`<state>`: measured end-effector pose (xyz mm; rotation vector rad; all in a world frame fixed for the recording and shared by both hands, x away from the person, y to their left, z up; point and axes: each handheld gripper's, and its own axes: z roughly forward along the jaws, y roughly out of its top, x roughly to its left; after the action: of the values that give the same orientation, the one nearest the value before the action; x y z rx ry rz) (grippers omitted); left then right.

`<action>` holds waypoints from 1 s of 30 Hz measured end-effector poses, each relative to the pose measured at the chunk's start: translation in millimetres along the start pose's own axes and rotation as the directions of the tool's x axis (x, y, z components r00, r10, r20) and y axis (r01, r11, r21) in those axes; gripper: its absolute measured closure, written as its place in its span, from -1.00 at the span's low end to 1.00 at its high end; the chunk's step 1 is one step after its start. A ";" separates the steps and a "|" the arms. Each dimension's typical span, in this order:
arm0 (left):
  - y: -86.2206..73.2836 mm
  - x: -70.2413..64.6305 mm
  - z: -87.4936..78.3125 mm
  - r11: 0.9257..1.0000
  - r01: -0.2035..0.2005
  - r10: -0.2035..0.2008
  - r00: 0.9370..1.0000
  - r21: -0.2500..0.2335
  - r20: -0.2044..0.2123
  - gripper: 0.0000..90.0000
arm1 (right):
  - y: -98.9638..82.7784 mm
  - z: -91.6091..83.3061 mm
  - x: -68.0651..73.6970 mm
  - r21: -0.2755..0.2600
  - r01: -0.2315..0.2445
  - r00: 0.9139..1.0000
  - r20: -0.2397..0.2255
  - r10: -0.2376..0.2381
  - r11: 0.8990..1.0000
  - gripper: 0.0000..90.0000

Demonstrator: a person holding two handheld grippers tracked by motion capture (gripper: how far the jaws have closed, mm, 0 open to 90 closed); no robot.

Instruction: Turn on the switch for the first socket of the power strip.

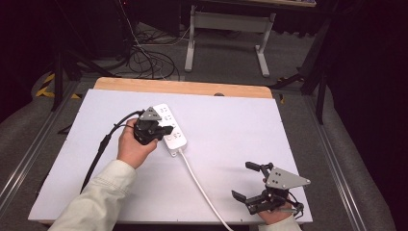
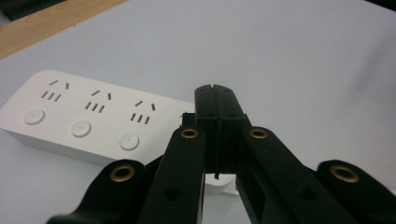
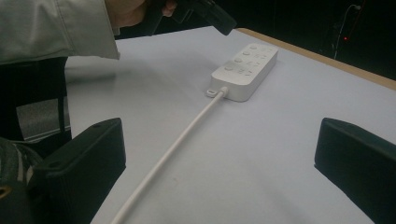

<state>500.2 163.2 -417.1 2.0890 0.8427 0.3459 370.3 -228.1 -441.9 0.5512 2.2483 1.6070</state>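
- I see the white power strip [image 1: 171, 129] lying flat on the white board [image 1: 231, 120], left of centre, set at a slant with its far end toward the board's wooden back edge [image 1: 183, 87].
- Its white cable [image 1: 202, 187] leaves the near end and runs diagonally to the board's front edge, passing left of the right gripper [image 1: 248, 182].
- My left gripper [image 1: 166, 130] sits at the strip's left side, over its near half; its jaws are pressed together with nothing between them.
- In the left gripper view the closed tips [image 2: 215, 100] stand above the strip's near end [image 2: 93, 116]; whether they touch it I cannot tell from this angle.
- That view shows what the high view blurs: three socket groups in a row, each with a round button beside it.
- My right gripper rests near the front right corner, well apart from the strip, jaws spread wide and empty.
- The right gripper view looks along the cable [image 3: 173, 154] to the strip [image 3: 245, 70], with the left gripper [image 3: 210, 14] and a pale sleeve [image 3: 56, 28] above.
- Open board lies across the whole right half and behind the strip; the left margin is bare too, crossed by the left gripper's black lead [image 1: 98, 154].
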 end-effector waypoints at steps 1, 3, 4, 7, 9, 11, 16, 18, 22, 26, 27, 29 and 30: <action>-0.9 0.3 2.6 1.000 0.004 -0.004 1.000 0.005 -0.004 1.00 | 0.0 0.0 0.0 0.000 0.000 1.000 0.000 0.000 1.000 -0.94; -2.3 2.3 6.9 1.000 0.004 -0.004 1.000 0.013 -0.017 1.00 | 0.0 0.0 0.0 0.000 0.000 1.000 -0.001 0.000 1.000 -0.94; -3.0 3.3 8.8 1.000 0.014 -0.014 1.000 0.015 -0.018 1.00 | 0.0 0.1 0.0 0.000 0.000 1.000 -0.001 0.000 1.000 -0.94; -5.4 6.2 13.4 0.999 0.038 -0.037 0.999 0.019 -0.024 1.00 | 0.1 0.0 0.3 -0.001 0.001 1.000 -0.003 -0.001 1.000 -0.94; -7.5 7.9 16.4 0.998 0.053 -0.053 0.998 0.020 -0.016 1.00 | 0.0 0.0 0.2 -0.003 0.000 1.000 -0.004 0.000 1.000 -0.94; -9.5 9.7 18.8 0.998 0.056 -0.056 0.998 0.034 -0.015 1.00 | -0.1 0.1 0.0 -0.004 -0.001 1.000 -0.004 0.001 1.000 -0.94; -12.5 12.3 23.7 0.996 0.054 -0.053 0.998 0.064 -0.021 1.00 | -0.1 0.1 0.0 0.000 0.001 1.000 -0.004 -0.001 1.000 -0.94; -12.9 11.9 25.1 0.996 0.056 -0.055 0.998 0.071 -0.020 1.00 | -0.1 0.1 0.1 0.000 0.000 1.000 -0.004 0.000 1.000 -0.94; -14.2 11.0 27.8 0.993 0.068 -0.066 0.998 0.096 -0.018 1.00 | -0.1 0.1 0.0 0.001 0.001 1.000 -0.004 -0.001 1.000 -0.94; -16.0 12.3 30.0 0.991 0.041 -0.038 0.999 0.126 -0.027 1.00 | -0.2 0.2 0.0 0.001 0.000 1.000 -0.005 0.000 1.000 -0.94; -16.6 12.4 30.3 0.991 0.039 -0.036 0.999 0.131 -0.030 1.00 | -0.2 0.3 0.1 0.002 0.000 1.000 -0.005 0.000 1.000 -0.94; -17.3 12.9 31.2 0.990 0.036 -0.031 0.999 0.136 -0.034 1.00 | -0.2 0.4 -0.1 0.004 0.001 1.000 -0.005 -0.001 1.000 -0.94; -17.5 13.1 31.6 0.990 0.033 -0.028 0.999 0.137 -0.039 1.00 | -0.2 0.4 -0.2 0.004 0.002 1.000 -0.005 -0.002 1.000 -0.94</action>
<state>518.3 160.4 -450.9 2.2004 0.9432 0.3191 370.6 -227.9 -442.2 0.5468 2.2558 1.6054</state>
